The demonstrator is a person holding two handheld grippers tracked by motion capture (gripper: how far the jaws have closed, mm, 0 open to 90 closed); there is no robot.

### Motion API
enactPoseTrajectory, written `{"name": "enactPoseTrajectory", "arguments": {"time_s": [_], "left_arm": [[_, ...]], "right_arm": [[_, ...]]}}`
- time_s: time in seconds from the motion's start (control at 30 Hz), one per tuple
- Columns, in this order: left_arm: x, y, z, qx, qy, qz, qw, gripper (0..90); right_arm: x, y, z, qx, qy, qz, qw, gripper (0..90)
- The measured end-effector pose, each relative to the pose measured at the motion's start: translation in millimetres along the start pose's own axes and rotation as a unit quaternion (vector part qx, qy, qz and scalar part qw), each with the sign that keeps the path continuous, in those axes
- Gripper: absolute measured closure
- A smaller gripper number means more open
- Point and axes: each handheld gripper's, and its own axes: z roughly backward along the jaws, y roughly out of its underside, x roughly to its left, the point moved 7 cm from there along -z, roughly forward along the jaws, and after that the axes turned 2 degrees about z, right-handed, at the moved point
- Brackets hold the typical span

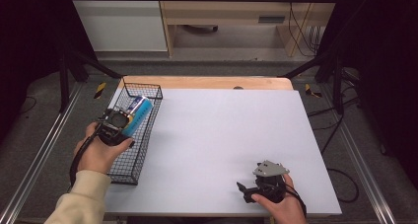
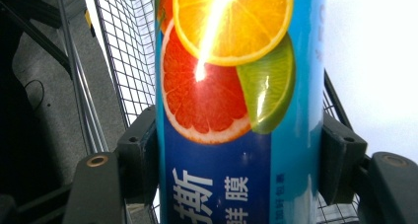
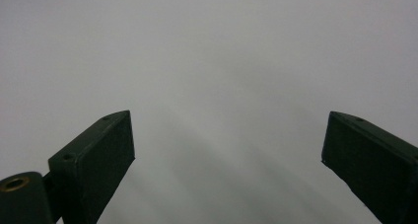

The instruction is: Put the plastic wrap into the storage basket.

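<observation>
Gleaming under the light, a smooth cylindrical can [image 2: 236,110] shows a glossy blue wrap printed with cut orange, pink grapefruit and lime, and white characters lower down. It lies clamped between the two black, blocky jaws of the left gripper [image 2: 239,157], one pad pressed flat on each side of its round body. From the high view the can [image 1: 138,114] sits tilted over the far half of a black wire basket [image 1: 140,150], a long box of thin square mesh at the table's left edge, with the left gripper [image 1: 118,123] at its near end. The right gripper [image 1: 245,190] rests low near the front right of the table, its matte black jaws standing wide apart with nothing between them. A plain, matte white tabletop [image 1: 226,140] has a pale wood strip along its far edge; beyond it lie grey floor, black frame legs, cables and light wooden furniture
</observation>
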Motion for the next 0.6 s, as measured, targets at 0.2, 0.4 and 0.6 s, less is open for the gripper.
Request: {"name": "enactPoseTrajectory", "arguments": {"time_s": [0.2,0.4,0.6], "left_arm": [[0.7,0.0,-4.4,0.005,0.001,0.003,1.0,32.1],[0.5,-0.5,-8.7,0.014,0.0,-0.002,0.9999,32.1],[2.8,1.2,-10.6,0.018,0.001,0.002,0.9998,32.1]], "right_arm": [[-0.4,0.0,-0.2,-0.001,0.0,0.0,1.0,6.2],[-0.5,0.0,0.1,-0.001,0.0,0.0,1.0,6.2],[-0.3,-0.1,-0.3,-0.001,-0.001,0.002,1.0,6.2]]}}
